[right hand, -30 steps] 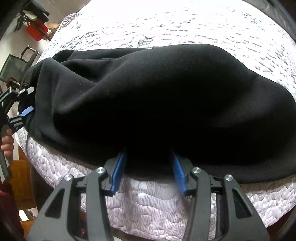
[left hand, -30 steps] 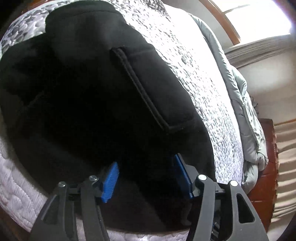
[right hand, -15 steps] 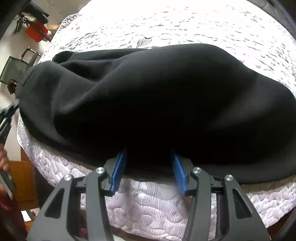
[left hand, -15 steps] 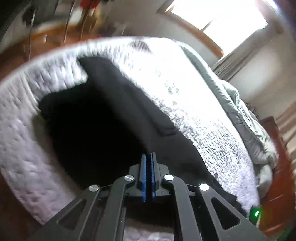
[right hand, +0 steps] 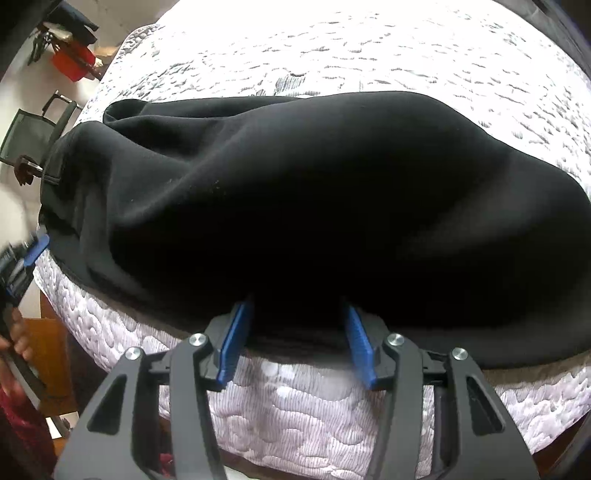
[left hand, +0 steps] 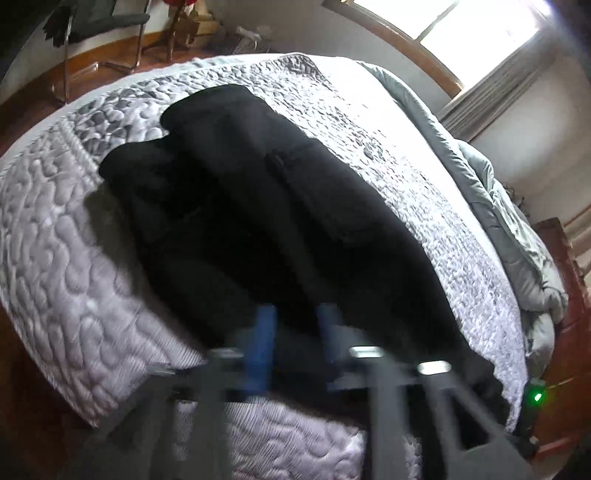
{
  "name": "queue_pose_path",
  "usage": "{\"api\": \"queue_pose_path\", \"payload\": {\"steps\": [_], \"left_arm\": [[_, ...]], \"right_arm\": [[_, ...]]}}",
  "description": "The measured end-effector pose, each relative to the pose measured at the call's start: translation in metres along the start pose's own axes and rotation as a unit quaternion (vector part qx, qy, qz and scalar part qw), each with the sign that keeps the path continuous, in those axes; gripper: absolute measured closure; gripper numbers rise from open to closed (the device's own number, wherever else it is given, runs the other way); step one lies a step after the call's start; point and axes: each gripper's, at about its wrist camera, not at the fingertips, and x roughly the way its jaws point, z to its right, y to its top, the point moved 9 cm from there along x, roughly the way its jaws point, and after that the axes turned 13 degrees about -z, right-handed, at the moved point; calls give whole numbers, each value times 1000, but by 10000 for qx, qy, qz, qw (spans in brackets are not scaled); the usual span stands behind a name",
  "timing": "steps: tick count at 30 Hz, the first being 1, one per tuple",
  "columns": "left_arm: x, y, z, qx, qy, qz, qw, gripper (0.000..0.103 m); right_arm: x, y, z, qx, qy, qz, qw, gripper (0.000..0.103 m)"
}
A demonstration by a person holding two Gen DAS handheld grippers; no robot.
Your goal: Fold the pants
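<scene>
Black pants (left hand: 280, 221) lie folded lengthwise along the near edge of a quilted white mattress (left hand: 66, 258); they also fill the right wrist view (right hand: 314, 206). My left gripper (left hand: 295, 325) is motion-blurred, its blue pads apart, open at the pants' near edge with no cloth between them. It also shows at the far left of the right wrist view (right hand: 33, 251). My right gripper (right hand: 295, 332) is open, its blue pads on either side of the pants' hem at the mattress edge.
A grey duvet (left hand: 517, 229) is bunched along the far right of the bed. A wooden nightstand (left hand: 569, 332) stands beyond it. A chair (left hand: 103, 26) and a red object (right hand: 72, 62) stand on the wooden floor past the mattress.
My left gripper was open a second ago, shut empty half a second ago while pulling back from the pants, and is now open again. The right gripper has stayed open at the hem.
</scene>
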Motion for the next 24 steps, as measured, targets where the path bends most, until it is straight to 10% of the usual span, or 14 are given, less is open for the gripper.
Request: {"api": "queue_pose_path", "payload": {"steps": [17,19,21,24], "left_arm": [[51,40,6,-876,-409,-879,9914,28],[47,43,7,-953,-493,-774,9912,43],[41,43,5,-962,-445,-667,9921,87],[29,43,10,-878,-653,-445,9930,89]], "right_arm": [[3,2,0,-49,8,78,10000,47],[3,2,1,-58,21,86,9999,47],[3,3,2,-56,34,87,9999,46],[3,3,3,-61,47,104,9999,46]]}}
